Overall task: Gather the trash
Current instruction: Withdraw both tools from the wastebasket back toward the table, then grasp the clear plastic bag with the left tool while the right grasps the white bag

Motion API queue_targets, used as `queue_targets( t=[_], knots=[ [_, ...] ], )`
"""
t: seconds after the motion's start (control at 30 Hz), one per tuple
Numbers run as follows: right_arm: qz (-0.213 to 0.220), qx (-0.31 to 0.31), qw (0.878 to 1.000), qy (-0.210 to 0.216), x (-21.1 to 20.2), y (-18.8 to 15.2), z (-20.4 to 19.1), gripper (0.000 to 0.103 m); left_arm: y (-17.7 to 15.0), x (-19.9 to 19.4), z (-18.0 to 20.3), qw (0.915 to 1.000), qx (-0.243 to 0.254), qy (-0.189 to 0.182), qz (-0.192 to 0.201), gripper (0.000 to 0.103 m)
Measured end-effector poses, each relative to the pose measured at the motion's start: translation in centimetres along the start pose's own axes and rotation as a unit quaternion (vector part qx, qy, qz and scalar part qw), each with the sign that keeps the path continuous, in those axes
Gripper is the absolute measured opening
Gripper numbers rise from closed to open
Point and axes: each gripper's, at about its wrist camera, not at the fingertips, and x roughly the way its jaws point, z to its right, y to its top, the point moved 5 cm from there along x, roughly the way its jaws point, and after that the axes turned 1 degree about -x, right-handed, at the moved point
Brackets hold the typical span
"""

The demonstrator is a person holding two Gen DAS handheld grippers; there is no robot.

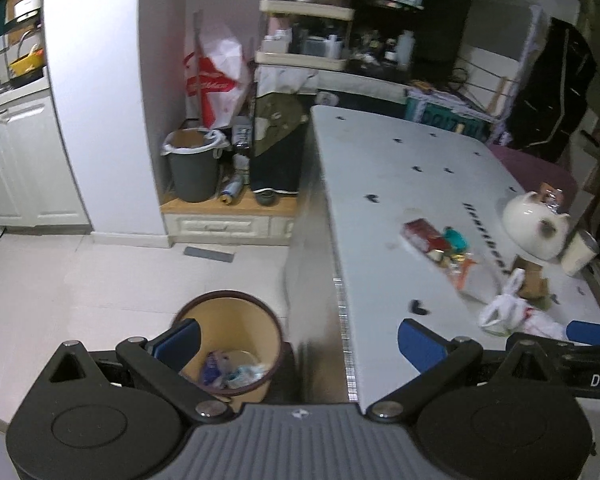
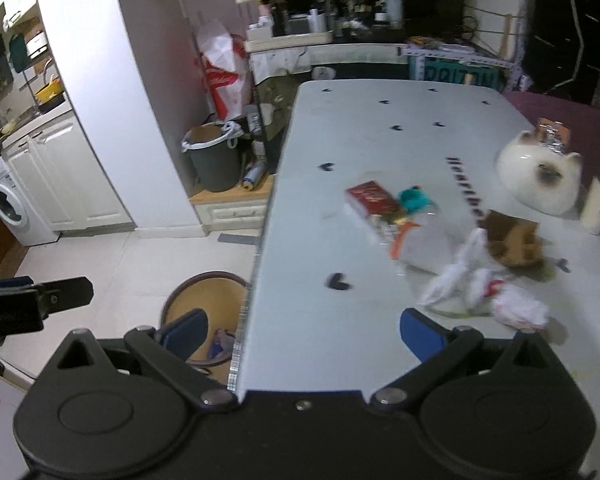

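Both your grippers, left gripper [image 1: 298, 344] and right gripper [image 2: 302, 334], got jaws wide apart, holding nothing; crumpled white plastic bag [image 2: 496, 296] sits on the table [image 2: 340, 220], brown-rimmed wastebasket [image 1: 230, 340] below.

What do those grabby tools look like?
Both are black, with two round discs at the base and angled arms with silver bolts. Each finger ends in a blue pad. The left tool has a ribbed grey plate in the middle; the right tool is all black there. White letters "DAS" mark the right tool's side.
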Motion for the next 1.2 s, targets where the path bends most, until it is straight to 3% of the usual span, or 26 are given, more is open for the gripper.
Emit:
queue_targets(
  t=[0.47, 0.7, 0.93, 1.07, 1.2],
  knots=[
    [0.032, 0.068, 0.996, -0.046, -1.4, -1.2, 13.1, 0.103, 1.7, 2.3, 10.2, 0.9978, 0.047, -0.043, 0.016, 0.103],
    [0.036, 0.100, 0.992, -0.064, 0.5, -1.8, 17.9, 0.103, 3.2, 6.2, 14.3, 0.9924, 0.075, -0.098, 0.002, 0.103],
    [0.054, 0.133, 0.987, -0.076, 1.9, -2.4, 21.1, 0.103, 4.0, 11.9, 20.6, 0.9733, 0.144, -0.178, -0.023, 0.101],
    [0.080, 0.137, 0.985, -0.071, 1.9, -2.8, 22.3, 0.103, 4.5, 15.7, 23.7, 0.9590, 0.173, -0.220, -0.045, 0.089],
    [0.082, 0.136, 0.985, -0.071, 2.5, -2.8, 23.2, 0.103, 4.9, 19.8, 25.8, 0.9514, 0.186, -0.237, -0.066, 0.084]
  ],
)
